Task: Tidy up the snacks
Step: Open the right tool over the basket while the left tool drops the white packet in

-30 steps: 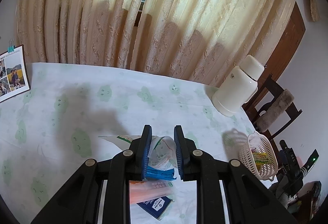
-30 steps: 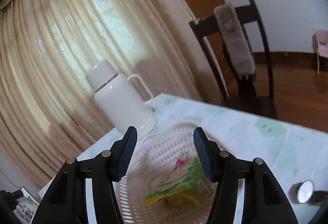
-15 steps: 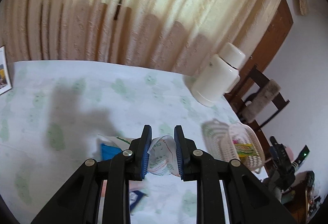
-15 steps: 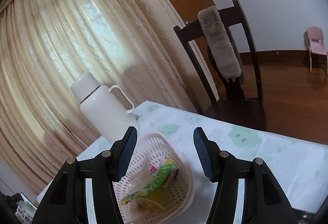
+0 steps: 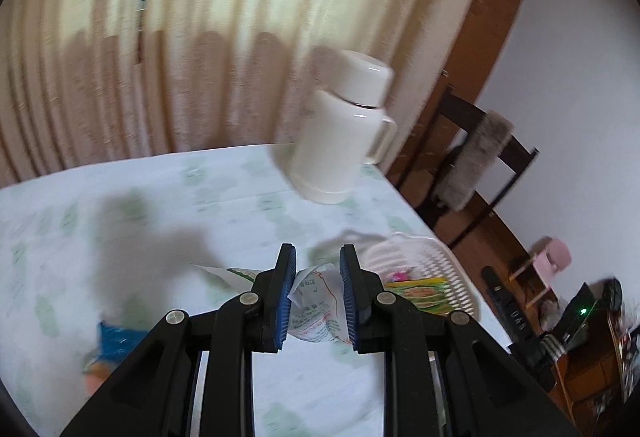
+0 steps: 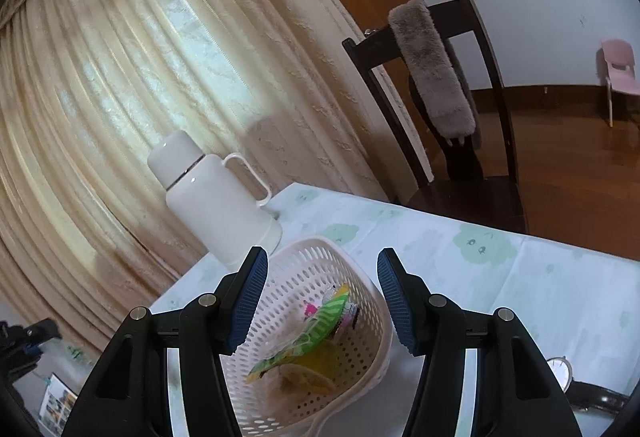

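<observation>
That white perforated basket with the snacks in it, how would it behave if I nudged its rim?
The basket looks like thin plastic holding few packets, so probably light and would slide on the smooth tablecloth. Wide and low, it seems unlikely to tip.

Backlit curtain (image 6: 140, 77); left view motion-blurred, right sharp, fisheye edges

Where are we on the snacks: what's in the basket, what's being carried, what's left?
Done: a green packet and some other snacks already lie in the white basket. In hand: the left hand-held gripper is shut on a white crumpled packet, near the basket. The right hand-held gripper is open and empty over the basket. Left: at least a blue packet on the table.
</observation>
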Tool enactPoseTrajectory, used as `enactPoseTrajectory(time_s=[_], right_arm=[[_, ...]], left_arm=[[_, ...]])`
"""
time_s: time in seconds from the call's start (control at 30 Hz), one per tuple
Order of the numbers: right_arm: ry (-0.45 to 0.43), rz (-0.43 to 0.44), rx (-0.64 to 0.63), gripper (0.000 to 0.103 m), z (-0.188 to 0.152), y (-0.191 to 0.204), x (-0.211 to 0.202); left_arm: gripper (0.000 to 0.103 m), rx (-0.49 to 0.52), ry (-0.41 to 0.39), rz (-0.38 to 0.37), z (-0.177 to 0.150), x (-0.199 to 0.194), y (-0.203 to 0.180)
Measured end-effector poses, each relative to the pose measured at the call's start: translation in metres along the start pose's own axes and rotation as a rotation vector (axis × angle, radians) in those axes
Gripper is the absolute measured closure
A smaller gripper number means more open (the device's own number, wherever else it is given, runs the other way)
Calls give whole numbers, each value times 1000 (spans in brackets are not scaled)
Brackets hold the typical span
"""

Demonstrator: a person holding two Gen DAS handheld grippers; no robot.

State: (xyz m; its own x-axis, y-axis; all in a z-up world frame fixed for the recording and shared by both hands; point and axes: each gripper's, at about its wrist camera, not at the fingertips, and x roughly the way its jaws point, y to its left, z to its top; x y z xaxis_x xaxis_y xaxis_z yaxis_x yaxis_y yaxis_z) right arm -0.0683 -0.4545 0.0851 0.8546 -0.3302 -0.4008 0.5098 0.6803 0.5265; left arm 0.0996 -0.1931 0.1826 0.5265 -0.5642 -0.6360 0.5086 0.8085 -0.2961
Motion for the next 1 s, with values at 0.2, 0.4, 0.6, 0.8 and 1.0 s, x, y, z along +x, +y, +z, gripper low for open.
enactPoseTrajectory(time_s=[0.2, 0.4, 0.6, 0.8, 1.0], right_arm=[[-2, 15, 50, 45, 3, -7, -5], [-62, 13, 84, 45, 8, -11, -20], [-92, 12, 114, 45, 12, -17, -28], [-122, 14, 86, 43, 12, -11, -34], [-113, 14, 79, 43, 11, -10, -32]], left_arm=[[83, 92, 16, -53, 9, 29, -53], [82, 134, 92, -109, 5, 71, -90], [40, 136, 167, -131, -11, 104, -106], [35, 119, 141, -126, -18, 102, -95], [34, 97, 128, -76, -24, 94, -78]])
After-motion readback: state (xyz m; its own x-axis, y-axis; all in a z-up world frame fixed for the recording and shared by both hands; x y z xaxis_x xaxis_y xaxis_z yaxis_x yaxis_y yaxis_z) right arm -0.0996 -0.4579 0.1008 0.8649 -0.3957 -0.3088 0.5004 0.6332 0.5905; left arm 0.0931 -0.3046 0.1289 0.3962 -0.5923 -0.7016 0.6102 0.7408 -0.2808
